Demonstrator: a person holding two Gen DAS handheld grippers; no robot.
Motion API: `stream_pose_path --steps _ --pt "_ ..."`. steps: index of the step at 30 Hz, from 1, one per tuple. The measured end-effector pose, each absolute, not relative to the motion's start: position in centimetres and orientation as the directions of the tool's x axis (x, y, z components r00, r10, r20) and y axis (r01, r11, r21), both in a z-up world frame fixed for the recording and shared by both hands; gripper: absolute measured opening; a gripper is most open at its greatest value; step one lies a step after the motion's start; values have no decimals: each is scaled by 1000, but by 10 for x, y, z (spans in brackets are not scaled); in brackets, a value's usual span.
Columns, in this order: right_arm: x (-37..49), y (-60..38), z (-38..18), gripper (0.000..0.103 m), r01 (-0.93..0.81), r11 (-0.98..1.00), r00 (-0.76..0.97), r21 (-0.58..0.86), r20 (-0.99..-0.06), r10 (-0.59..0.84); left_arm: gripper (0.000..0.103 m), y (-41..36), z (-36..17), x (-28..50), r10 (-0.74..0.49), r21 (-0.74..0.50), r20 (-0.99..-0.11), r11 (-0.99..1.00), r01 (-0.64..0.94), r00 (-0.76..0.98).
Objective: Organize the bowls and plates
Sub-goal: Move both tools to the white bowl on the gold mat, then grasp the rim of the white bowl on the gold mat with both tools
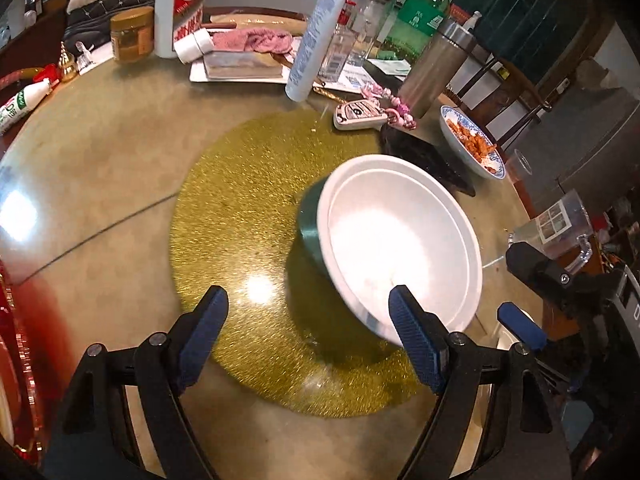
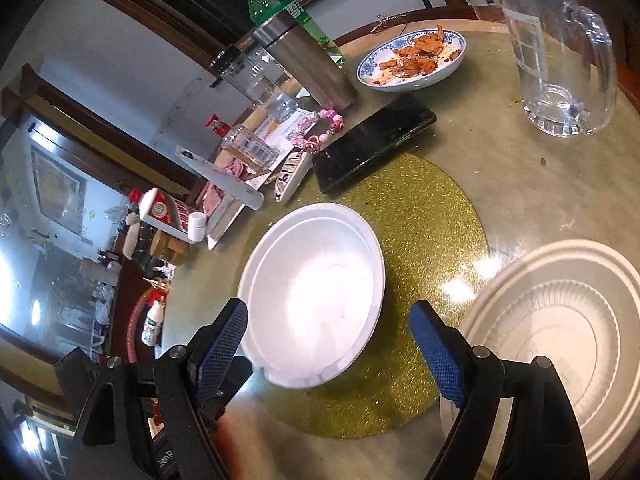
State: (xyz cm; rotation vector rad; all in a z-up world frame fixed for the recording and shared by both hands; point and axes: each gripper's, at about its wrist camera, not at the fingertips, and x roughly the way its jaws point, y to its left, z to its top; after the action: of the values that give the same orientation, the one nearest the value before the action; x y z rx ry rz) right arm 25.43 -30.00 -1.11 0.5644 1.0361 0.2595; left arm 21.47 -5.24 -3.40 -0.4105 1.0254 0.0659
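A: Where's the bowl (image 1: 400,248)?

B: On the gold mat (image 1: 240,200), tipped up. I see its green outside only from my left camera.

A: And the right camera?

B: It shows a white plate (image 2: 560,328) beside the mat. My left gripper (image 1: 308,320) and right gripper (image 2: 328,332) are spread wide, holding nothing.

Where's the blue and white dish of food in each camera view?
Left wrist: blue and white dish at the right edge, beyond the white bowl.
Right wrist: dish at top centre, left of the glass pitcher.
Shared landmark: black phone lying just before it.
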Motion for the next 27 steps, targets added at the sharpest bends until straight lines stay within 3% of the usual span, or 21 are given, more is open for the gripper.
stream_pose_path --steps 11,13,14,15,16,18,27 --pt "268 -284 -35 70 100 882 442 460 -815 375 82 -56 -49 234 -85 -269 -843 922 -279 531" --pt "268 -281 -41 57 109 883 430 457 -822 373 72 -55 -51 235 -78 -261 -846 923 -282 528" --pt "268 -280 -44 51 116 881 424 459 -825 374 54 -58 -52 237 -56 -223 -855 937 -268 515" --pt "267 -279 -45 37 119 881 423 457 -826 372 30 -60 -53 238 -35 -186 -865 949 -254 501" --pt "266 -278 -47 19 119 884 420 451 -830 367 22 -62 -55 239 -25 -161 -873 958 -239 487" --pt "262 -274 -48 12 104 880 414 463 -825 385 18 -61 -55 235 -28 -157 -873 961 -226 487" --pt "211 -253 -35 12 28 883 458 469 -791 405 17 -43 -30 188 25 -115 -832 969 -217 555"
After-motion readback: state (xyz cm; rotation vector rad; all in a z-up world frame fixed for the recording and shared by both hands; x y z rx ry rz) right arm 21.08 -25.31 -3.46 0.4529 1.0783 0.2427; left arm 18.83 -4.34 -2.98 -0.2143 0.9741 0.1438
